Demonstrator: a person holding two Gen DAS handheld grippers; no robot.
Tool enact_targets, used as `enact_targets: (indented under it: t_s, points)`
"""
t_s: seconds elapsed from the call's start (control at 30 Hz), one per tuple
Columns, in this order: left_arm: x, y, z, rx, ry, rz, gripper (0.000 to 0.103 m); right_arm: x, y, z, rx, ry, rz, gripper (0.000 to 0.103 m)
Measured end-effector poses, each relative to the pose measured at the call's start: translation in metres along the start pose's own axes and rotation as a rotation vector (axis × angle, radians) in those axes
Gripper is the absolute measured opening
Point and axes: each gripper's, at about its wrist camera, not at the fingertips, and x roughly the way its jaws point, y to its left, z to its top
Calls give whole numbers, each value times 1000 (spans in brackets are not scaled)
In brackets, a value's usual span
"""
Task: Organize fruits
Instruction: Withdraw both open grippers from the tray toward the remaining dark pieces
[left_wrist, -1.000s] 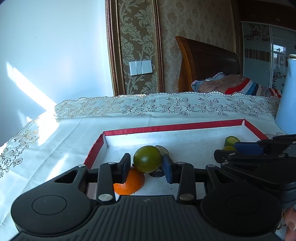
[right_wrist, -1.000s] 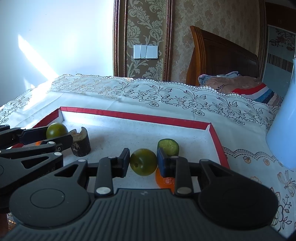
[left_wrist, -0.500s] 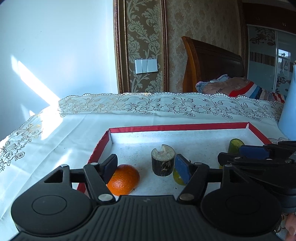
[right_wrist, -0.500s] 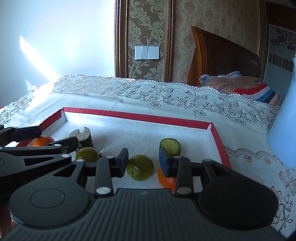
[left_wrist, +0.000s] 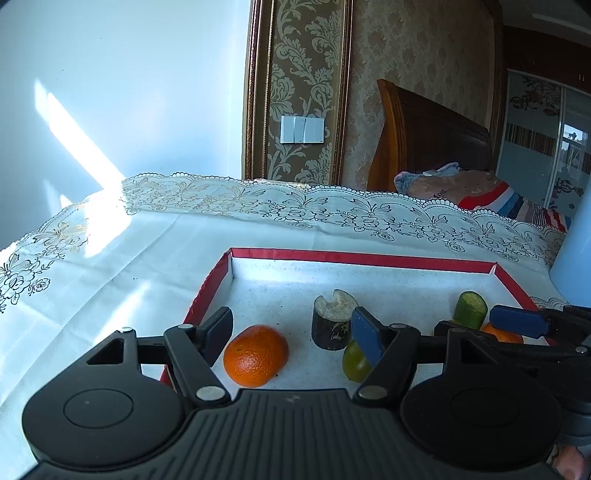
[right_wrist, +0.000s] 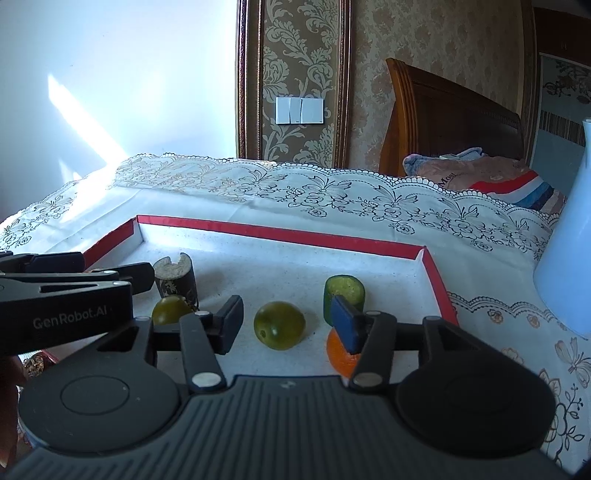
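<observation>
A red-rimmed white tray holds the fruits. My left gripper is open, with an orange lying loose on the tray between its fingers. A green fruit sits half hidden behind its right finger, beside a dark stub of cut cane. My right gripper is opening. A green fruit rests on the tray between its pads, touching neither. Near it are a cucumber piece, a second orange behind the right finger, and the other green fruit.
A tall pale blue jug stands on the lace tablecloth just right of the tray. The left gripper's arm crosses the tray's left side. A wooden headboard and bedding lie beyond the table's far edge.
Both grippers have opened and let go of their green fruits. The left one's fruit now lies on the tray by the cane stub. The right one's rests between its spread pads.
</observation>
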Motion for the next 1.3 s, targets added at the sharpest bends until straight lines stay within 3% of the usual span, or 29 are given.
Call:
enact_targets:
  t_s: [0.1,0.4,0.47,0.63,0.73,0.83,1.0,1.1,1.3]
  points:
    - [-3,4,0,-12,-6,-1,70,-8,-1,-1,3,-18,-1,75]
    - [-42,12,-5,28,-144,16,71,-51,-7,-10,15,-108,-8,83]
    - [-54,18,-9,26,-172,14,77,-61,-11,-13,31,-120,4,87]
    - [-78,34,-25,42,-222,27,78,-78,-23,-25,72,-119,21,89]
    - [-84,44,-30,24,-210,31,78,-86,-30,-36,93,-101,29,90]
    - [-83,56,-31,-22,-153,-10,79,-92,-39,-47,105,-87,13,91]
    - [-76,67,-33,-61,-87,-4,79,-101,-58,-55,147,-81,0,96]
    - [-73,69,-37,-52,-43,-24,79,-102,-65,-61,155,-67,15,96]
    - [-78,61,-47,15,-44,-2,79,-97,-48,-69,72,-25,48,96]
